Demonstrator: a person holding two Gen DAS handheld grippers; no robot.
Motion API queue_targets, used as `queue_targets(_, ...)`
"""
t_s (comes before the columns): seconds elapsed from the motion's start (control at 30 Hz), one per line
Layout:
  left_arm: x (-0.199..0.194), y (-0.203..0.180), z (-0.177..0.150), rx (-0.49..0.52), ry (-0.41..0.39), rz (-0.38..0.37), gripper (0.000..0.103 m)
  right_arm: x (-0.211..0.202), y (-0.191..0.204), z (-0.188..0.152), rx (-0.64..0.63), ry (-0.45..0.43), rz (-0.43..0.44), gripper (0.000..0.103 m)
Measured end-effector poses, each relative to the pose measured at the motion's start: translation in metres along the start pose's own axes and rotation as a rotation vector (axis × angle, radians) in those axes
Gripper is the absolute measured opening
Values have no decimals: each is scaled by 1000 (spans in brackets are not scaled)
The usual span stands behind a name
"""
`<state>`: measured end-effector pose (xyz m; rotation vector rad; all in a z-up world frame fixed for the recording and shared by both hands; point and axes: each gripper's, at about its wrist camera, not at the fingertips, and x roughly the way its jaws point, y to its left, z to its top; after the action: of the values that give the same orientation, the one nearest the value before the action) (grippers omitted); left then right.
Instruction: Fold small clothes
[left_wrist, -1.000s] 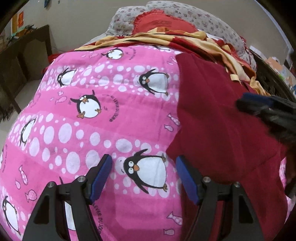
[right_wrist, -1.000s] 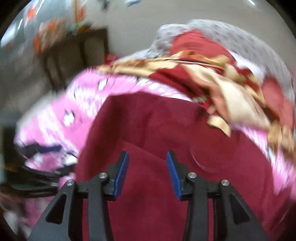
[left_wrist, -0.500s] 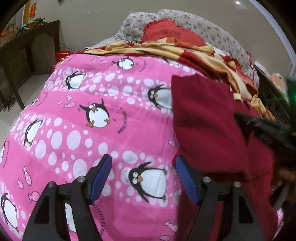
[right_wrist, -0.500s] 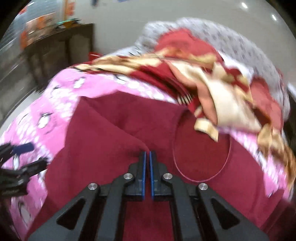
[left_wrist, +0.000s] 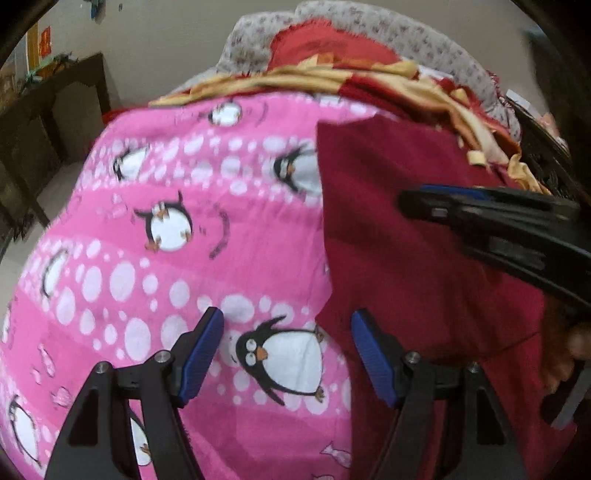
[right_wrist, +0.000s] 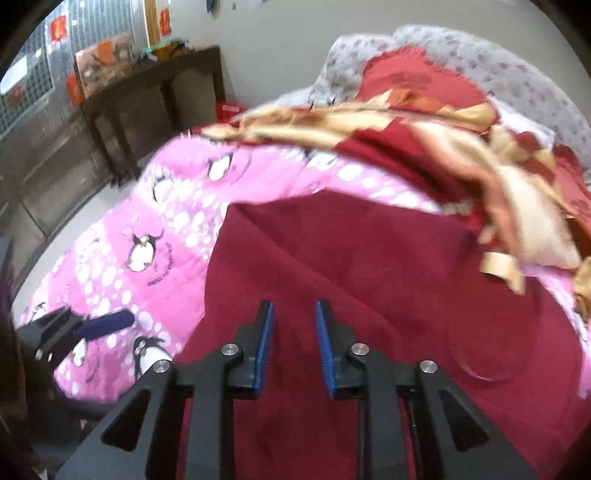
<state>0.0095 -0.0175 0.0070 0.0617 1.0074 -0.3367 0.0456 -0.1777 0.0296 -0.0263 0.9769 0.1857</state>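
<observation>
pink penguin blanket: curved dark lettering runs beside each penguin, way too blurry to read here
wall posters: red and orange sheets, maybe characters on them, can't make any out
everything else: no readable text, brand or number

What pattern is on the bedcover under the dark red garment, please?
The bedcover is pink with white dots and black-and-white penguins, clearest in the left wrist view.

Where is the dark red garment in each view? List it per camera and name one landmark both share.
Left wrist view: the dark red garment fills the right half, its straight left edge on the pink penguin blanket.
Right wrist view: the garment fills centre and bottom, under the right tongs.
Shared landmark: the red-and-gold cloth bunched beyond it.
</observation>
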Motion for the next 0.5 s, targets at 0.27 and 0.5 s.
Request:
queue_targets(0.27,-12,4,2,-4,-23,11,78,-29,-14,-17,59,-9,26,42)
queue_targets(0.5,-39,-11,15,-24,-120,-48,83,-127,-106,-96,222,-124,-341,51)
